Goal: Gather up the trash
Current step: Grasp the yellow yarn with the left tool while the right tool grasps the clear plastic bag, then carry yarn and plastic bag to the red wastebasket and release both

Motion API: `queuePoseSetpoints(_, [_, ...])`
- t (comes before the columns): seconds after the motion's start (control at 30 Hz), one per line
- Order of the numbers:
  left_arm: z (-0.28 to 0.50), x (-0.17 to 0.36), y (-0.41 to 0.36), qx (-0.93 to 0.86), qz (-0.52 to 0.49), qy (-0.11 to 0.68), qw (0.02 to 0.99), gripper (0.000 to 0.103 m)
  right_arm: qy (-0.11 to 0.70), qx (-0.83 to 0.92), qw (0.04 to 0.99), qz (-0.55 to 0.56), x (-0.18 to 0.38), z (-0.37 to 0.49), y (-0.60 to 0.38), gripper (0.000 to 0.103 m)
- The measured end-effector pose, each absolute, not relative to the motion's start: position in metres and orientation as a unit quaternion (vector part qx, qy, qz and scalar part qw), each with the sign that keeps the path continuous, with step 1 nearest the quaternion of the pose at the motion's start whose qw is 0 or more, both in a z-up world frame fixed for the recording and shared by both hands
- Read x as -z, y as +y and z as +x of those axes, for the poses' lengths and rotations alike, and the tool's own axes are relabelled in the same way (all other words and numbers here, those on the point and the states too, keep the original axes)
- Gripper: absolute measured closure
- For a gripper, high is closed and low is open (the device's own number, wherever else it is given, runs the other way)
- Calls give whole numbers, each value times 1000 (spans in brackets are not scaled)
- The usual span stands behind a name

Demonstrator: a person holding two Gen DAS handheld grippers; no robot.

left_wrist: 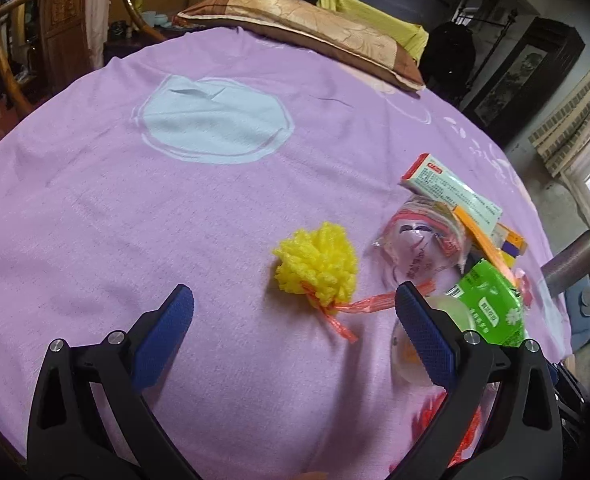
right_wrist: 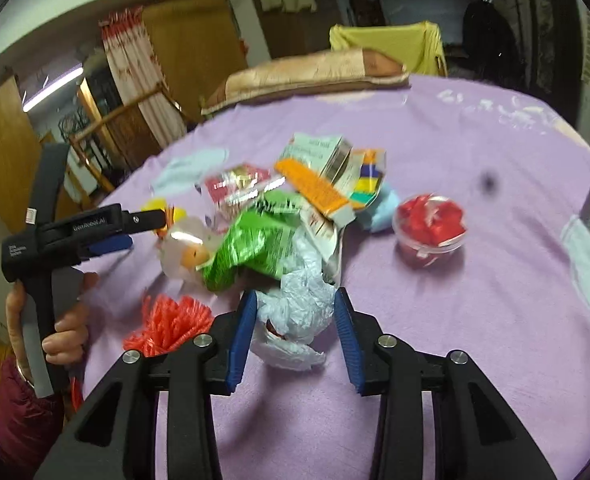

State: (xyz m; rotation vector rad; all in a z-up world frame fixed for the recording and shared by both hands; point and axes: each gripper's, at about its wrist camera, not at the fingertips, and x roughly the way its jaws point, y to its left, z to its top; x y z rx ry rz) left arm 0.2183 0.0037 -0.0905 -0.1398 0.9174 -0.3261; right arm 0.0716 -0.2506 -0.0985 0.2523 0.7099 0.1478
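Blue-padded right gripper [right_wrist: 295, 334] straddles a crumpled pale plastic bag [right_wrist: 297, 304], jaws apart, pads not pressing it. Only its view shows the red-filled clear cup [right_wrist: 431, 226] beyond. Left gripper [left_wrist: 295, 308] gapes wide, empty, before a yellow yarn pompom [left_wrist: 317, 266]; bare purple bedsheet [left_wrist: 135, 216] stretches beyond the pompom.

A bed [left_wrist: 95, 220] under a purple sheet carries a brown pillow [left_wrist: 307, 28] at its far end; nearer than the pillow lie a yellow pompom [left_wrist: 319, 264], a litter heap [right_wrist: 295, 208] and a cup of red scraps [right_wrist: 429, 224].
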Motion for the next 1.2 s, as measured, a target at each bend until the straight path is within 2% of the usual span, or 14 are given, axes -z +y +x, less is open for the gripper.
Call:
queuePoseSetpoints(0.07, [221, 90, 0, 158, -64, 441, 881, 7, 343, -70, 929, 122, 98, 70, -251, 48])
queuePoseSetpoints(0.1, [223, 90, -4, 157, -53, 444, 881, 7, 344, -61, 929, 118, 97, 71, -250, 36])
queuePoseSetpoints(0.13, [224, 90, -9, 152, -40, 446, 881, 7, 343, -54, 930, 117, 97, 71, -251, 32])
queuePoseSetpoints(0.27, [236, 94, -26, 120, 7, 461, 879, 7, 367, -54, 921, 120, 102, 80, -250, 31])
queuePoseSetpoints(0.33, [241, 95, -29, 121, 6, 464, 877, 19, 374, -57, 918, 123, 104, 83, -250, 31])
queuePoseSetpoints(0.4, [238, 95, -31, 126, 14, 458, 880, 43, 376, -59, 917, 120, 106, 83, -249, 31])
queuePoseSetpoints(0.47, [232, 95, -32, 149, 15, 456, 877, 56, 380, -56, 917, 111, 106, 84, -246, 31])
queuePoseSetpoints(0.6, [219, 89, -26, 179, 0, 444, 878, 62, 394, -67, 913, 83, 109, 88, -234, 31])
queuePoseSetpoints(0.67, [213, 81, -18, 178, -10, 434, 883, 62, 393, -68, 914, 72, 109, 87, -230, 44])
queuePoseSetpoints(0.7, [209, 76, -14, 176, -13, 428, 886, 62, 394, -72, 914, 72, 109, 87, -230, 65])
queuePoseSetpoints(0.73, [206, 72, -11, 174, -16, 424, 889, 62, 395, -76, 913, 74, 110, 87, -230, 73])
queuePoseSetpoints(0.8, [199, 63, -3, 171, -19, 415, 894, 62, 362, -68, 925, 95, 103, 76, -240, 78])
queuePoseSetpoints(0.93, [175, 42, 16, 163, -19, 391, 905, 62, 341, -79, 926, 145, 94, 56, -259, 80])
queuePoseSetpoints(1.2, [134, 23, 69, 137, -51, 367, 919, 62, 309, -102, 932, 159, 65, 33, -264, 82])
